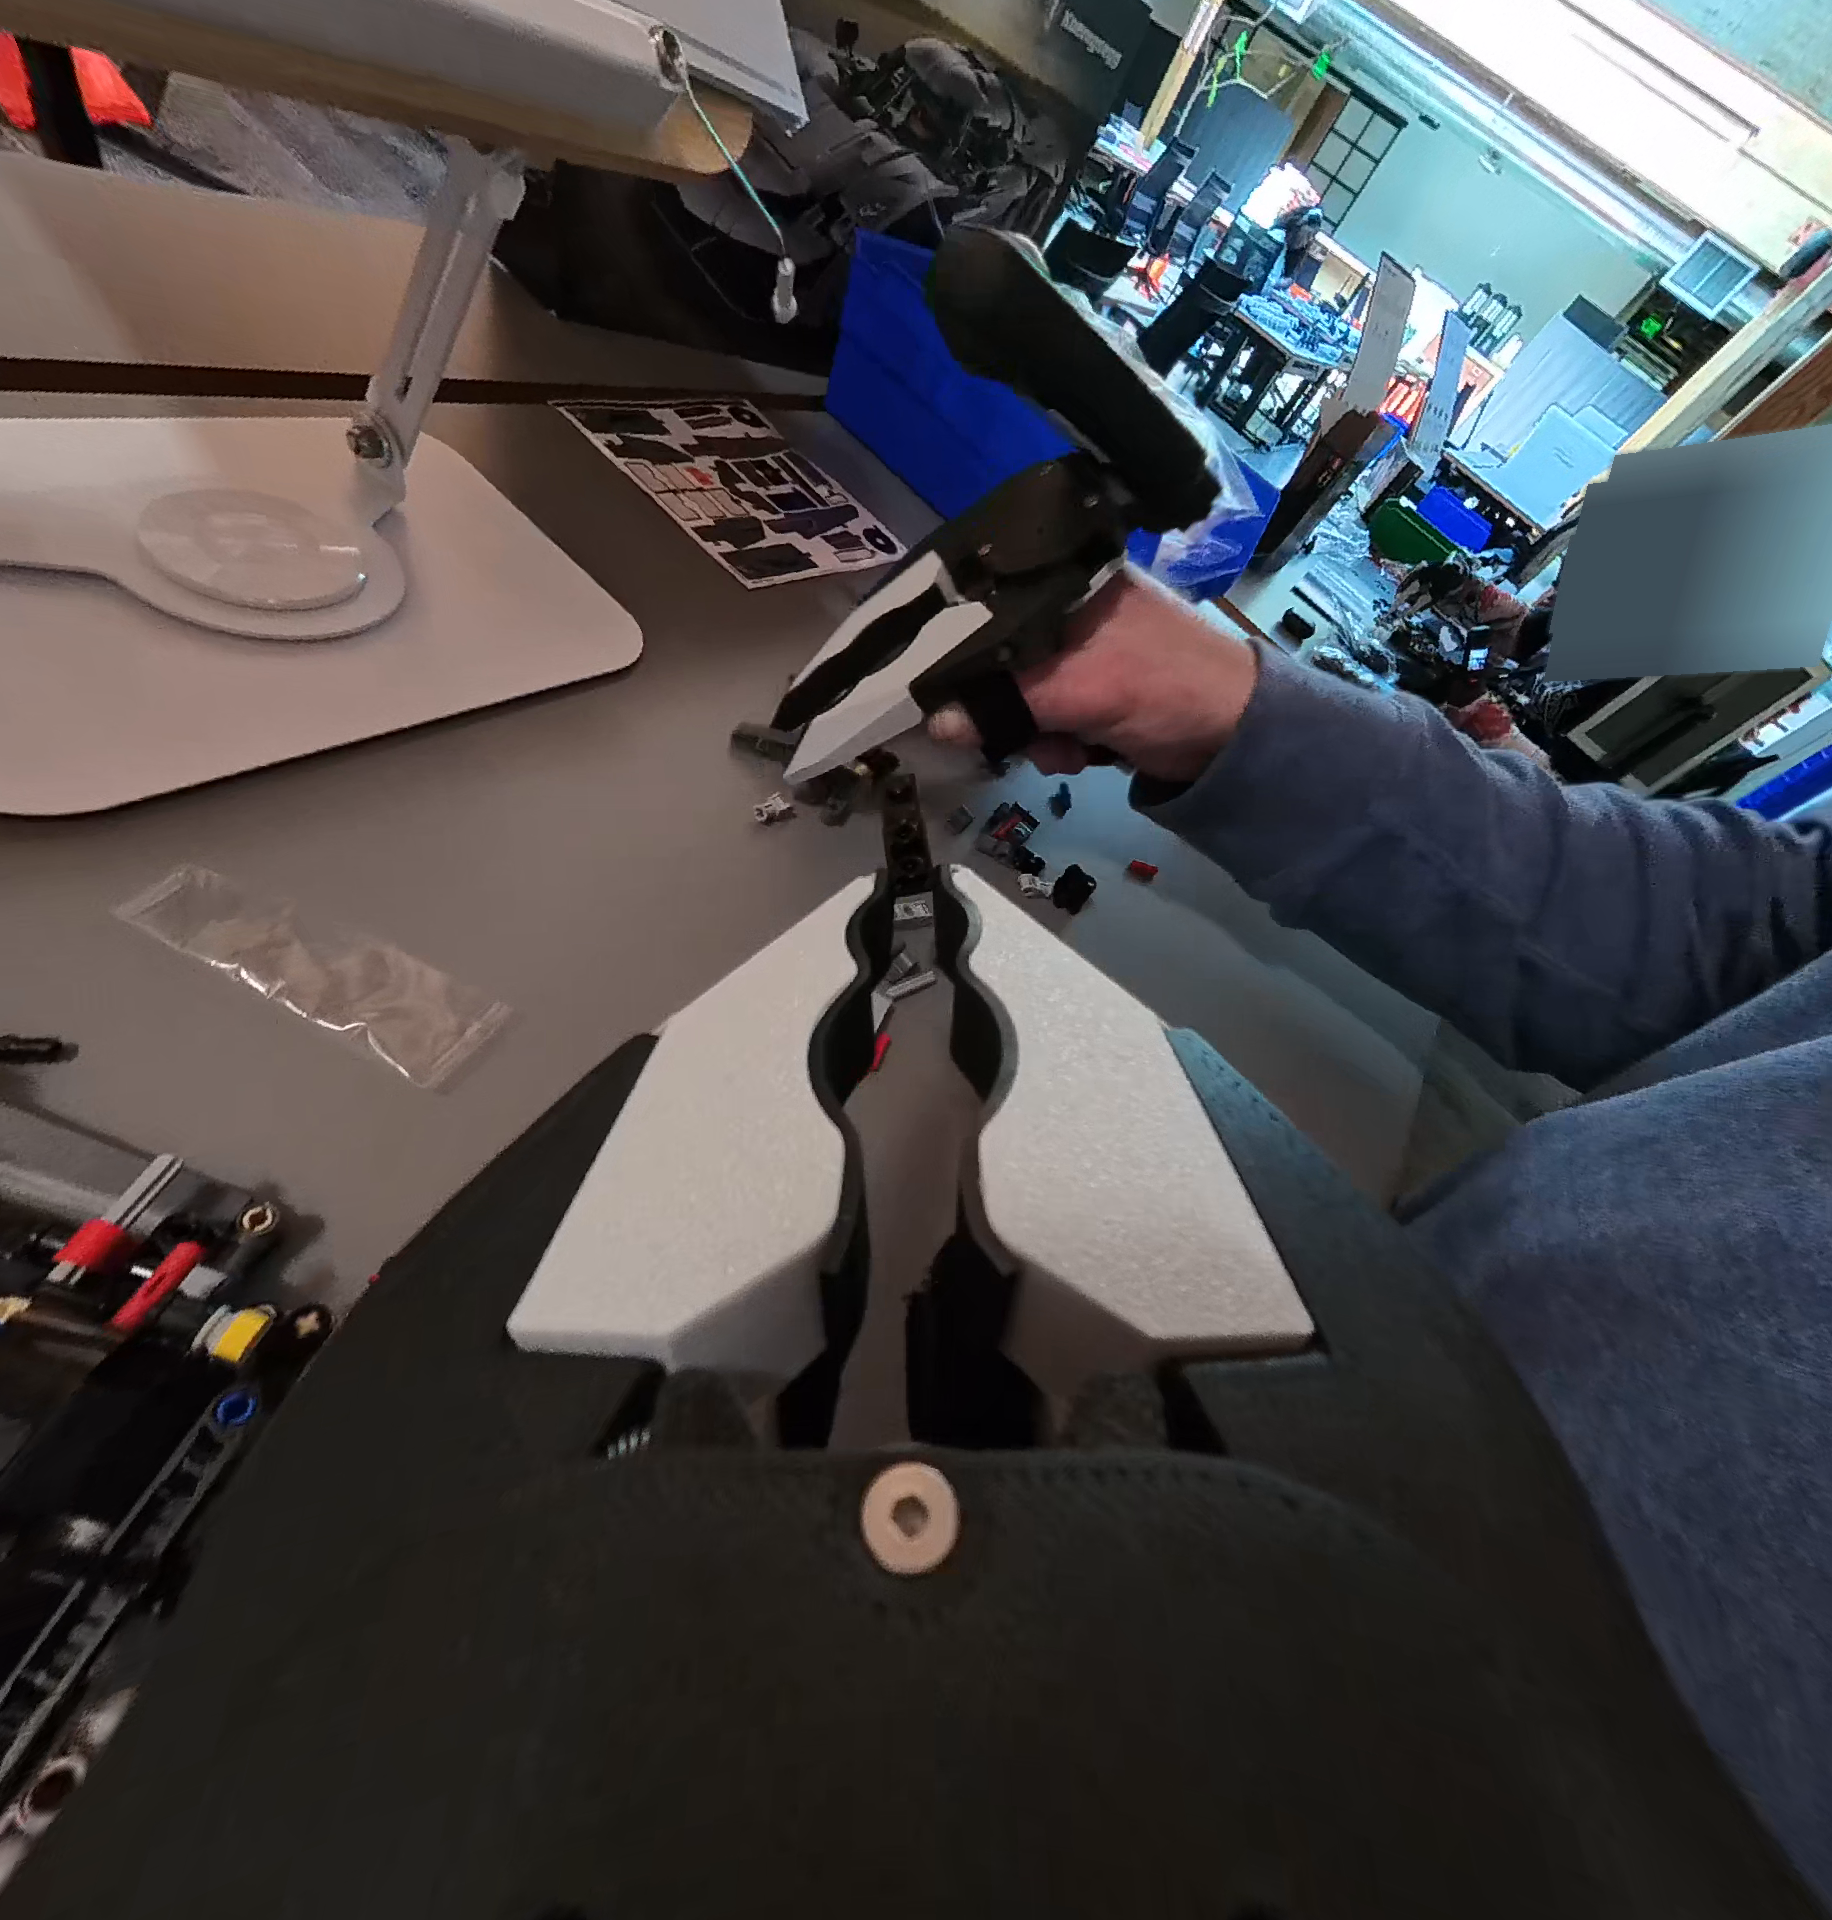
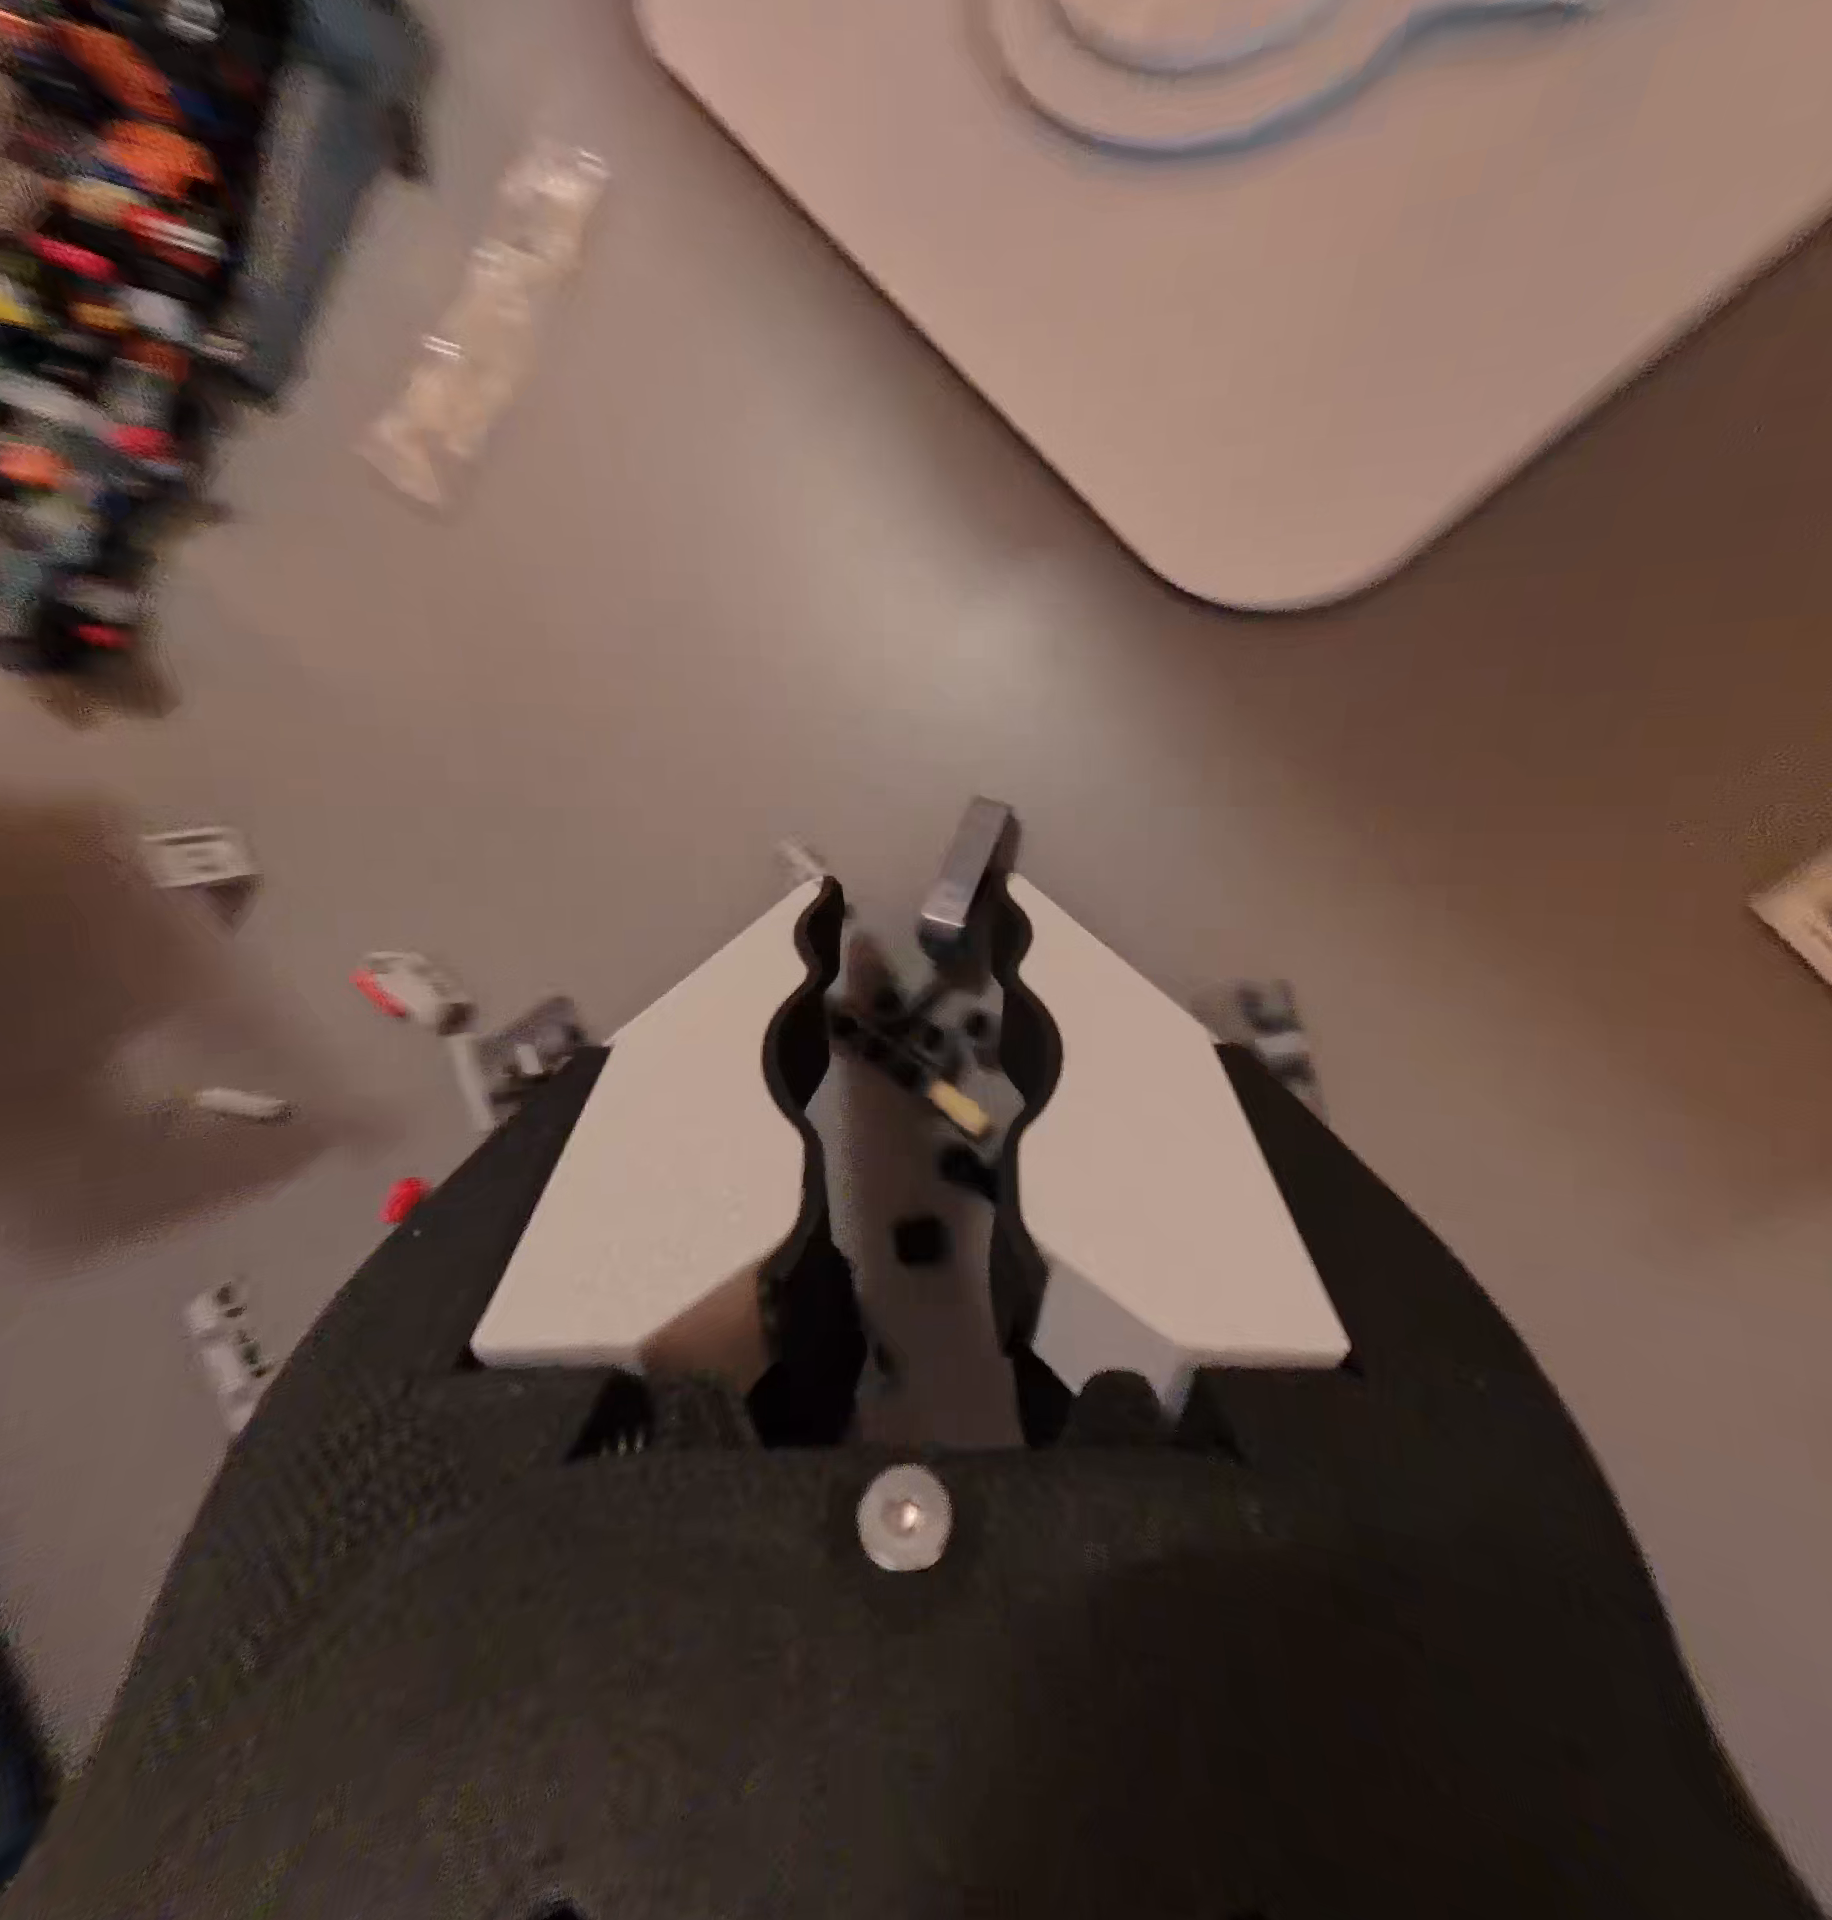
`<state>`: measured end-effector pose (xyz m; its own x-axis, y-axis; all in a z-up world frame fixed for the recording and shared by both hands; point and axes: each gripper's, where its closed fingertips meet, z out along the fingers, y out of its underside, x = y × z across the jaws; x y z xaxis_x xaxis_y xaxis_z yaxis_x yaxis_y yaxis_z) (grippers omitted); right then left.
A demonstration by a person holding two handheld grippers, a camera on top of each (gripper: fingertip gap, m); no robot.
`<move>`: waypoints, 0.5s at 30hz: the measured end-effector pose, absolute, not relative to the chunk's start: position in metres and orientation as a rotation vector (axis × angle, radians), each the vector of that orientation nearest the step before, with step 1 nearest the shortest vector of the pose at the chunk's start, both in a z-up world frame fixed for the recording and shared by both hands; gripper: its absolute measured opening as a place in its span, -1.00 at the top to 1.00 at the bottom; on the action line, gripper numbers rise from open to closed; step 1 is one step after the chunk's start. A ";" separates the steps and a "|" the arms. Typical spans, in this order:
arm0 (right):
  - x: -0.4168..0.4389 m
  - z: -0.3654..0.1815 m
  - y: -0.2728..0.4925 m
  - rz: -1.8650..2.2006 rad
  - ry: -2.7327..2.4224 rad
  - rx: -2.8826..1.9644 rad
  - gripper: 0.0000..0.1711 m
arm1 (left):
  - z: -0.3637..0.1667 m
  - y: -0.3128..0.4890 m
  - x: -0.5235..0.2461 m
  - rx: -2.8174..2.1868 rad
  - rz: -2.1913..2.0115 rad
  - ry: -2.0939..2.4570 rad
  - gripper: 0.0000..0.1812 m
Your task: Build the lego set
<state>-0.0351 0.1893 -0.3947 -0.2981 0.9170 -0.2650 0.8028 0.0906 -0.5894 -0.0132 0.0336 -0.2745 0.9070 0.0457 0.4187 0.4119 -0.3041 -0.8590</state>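
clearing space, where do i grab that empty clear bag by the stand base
Probably its short end nearest the left gripper. The clear bag lies flat and long on the table, so come in low along its length and pinch the crinkled edge there; straight from above there's little to catch.

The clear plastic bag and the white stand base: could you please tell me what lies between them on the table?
Nothing: in the left wrist view, only bare grey table separates the clear plastic bag from the white stand base.
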 end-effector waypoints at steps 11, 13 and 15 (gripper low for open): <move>0.017 -0.354 0.192 1.123 -2.218 -1.607 0.69 | -0.277 0.026 -0.009 -1.854 -0.356 -0.360 0.94; 0.039 -0.351 0.193 1.113 -2.238 -1.566 0.74 | -0.279 0.027 -0.008 -1.864 -0.357 -0.360 0.94; 0.060 -0.352 0.198 1.069 -2.240 -1.544 0.75 | -0.281 0.029 -0.007 -1.873 -0.356 -0.355 0.94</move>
<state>0.0599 0.1978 -0.3519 -0.4252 0.8790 -0.2157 0.7205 0.1845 -0.6685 -0.0066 0.0289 -0.2811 0.9085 0.0691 0.4120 0.4117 -0.3152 -0.8551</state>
